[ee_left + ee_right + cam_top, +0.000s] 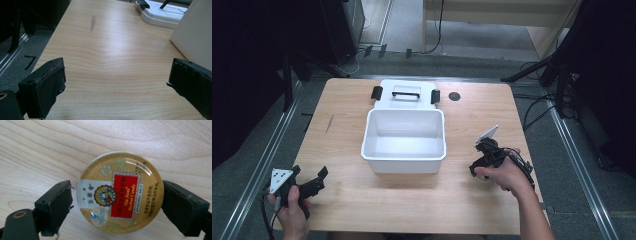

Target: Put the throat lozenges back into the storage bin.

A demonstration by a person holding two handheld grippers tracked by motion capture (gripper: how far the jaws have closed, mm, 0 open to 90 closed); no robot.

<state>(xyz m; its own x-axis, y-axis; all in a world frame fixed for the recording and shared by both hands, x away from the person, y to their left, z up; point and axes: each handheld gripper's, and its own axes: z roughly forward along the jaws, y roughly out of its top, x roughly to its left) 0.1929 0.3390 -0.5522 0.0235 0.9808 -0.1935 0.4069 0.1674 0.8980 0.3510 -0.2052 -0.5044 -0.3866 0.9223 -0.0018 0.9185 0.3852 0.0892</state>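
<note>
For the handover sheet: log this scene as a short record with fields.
Surface: wooden table
Centre: open white bin, nothing visible inside
Behind bin: white lid with black handle and latches, lying flat
Right gripper: pointing down over a round candy tin lying flat on the table; jaws at both sides of it, touching or nearly so
Left gripper: jaws wide apart, nothing between them, near the table's front left corner
</note>
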